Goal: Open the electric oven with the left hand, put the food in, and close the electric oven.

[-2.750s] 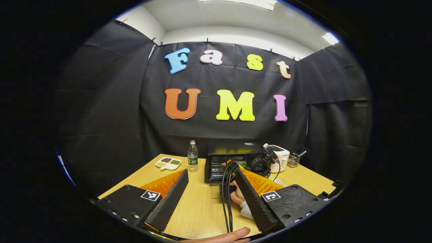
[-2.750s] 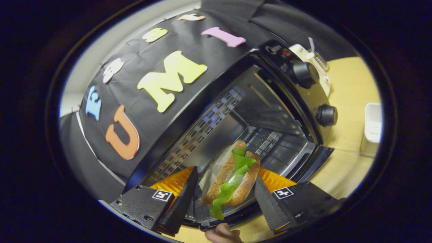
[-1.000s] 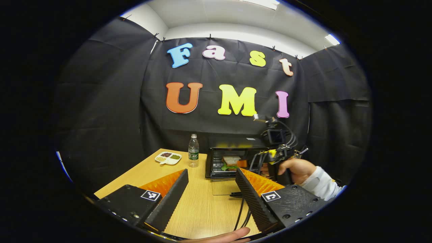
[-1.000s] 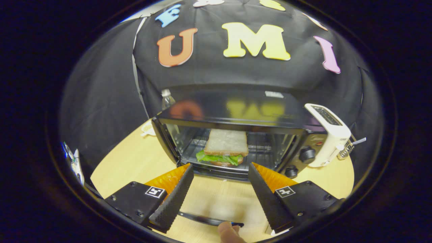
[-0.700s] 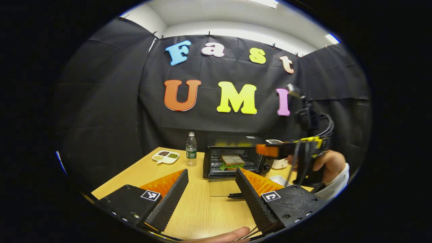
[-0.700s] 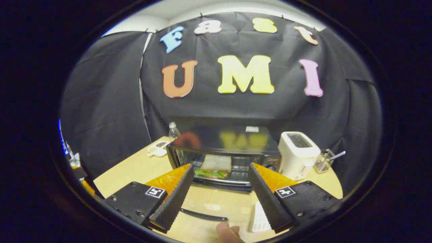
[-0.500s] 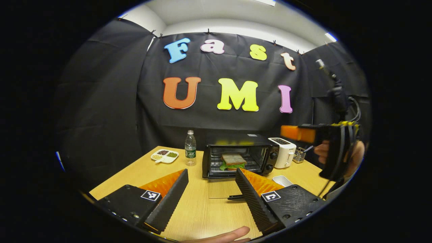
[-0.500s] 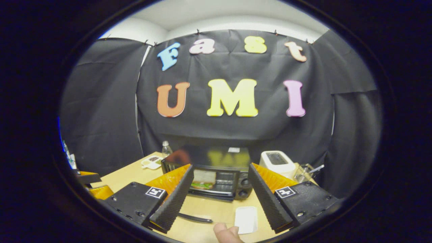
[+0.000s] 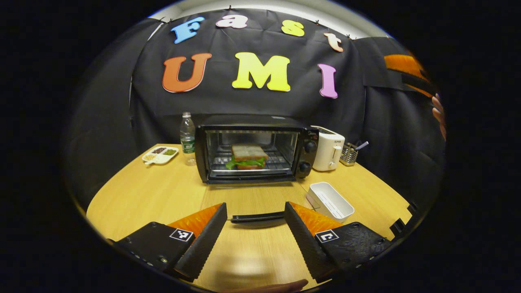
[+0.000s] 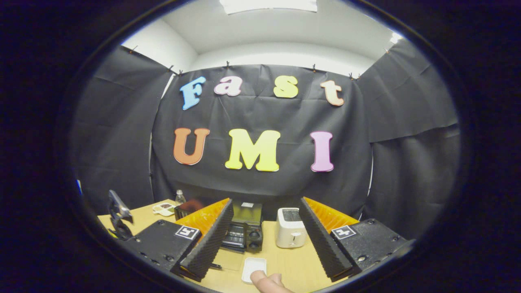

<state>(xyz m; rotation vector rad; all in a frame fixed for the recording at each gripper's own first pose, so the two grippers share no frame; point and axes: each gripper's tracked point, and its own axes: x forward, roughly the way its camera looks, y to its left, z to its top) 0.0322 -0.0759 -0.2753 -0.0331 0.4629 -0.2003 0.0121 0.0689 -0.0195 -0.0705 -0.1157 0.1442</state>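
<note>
Sandwich (image 9: 247,156) now on rack inside oven (image 9: 252,151), door (image 9: 257,217) still down on tabletop (image 9: 142,191). My right tongs (image 10: 264,236) pulled back, open, empty. Left tongs (image 9: 255,228) open near door handle; closing remains.

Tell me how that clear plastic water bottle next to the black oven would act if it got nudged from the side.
The clear plastic water bottle stands tall and narrow on the wooden table, so it would probably tip rather than slide. Its round body would likely roll once it is down. It stands close to the black electric oven, so it might knock against that wall.
</note>
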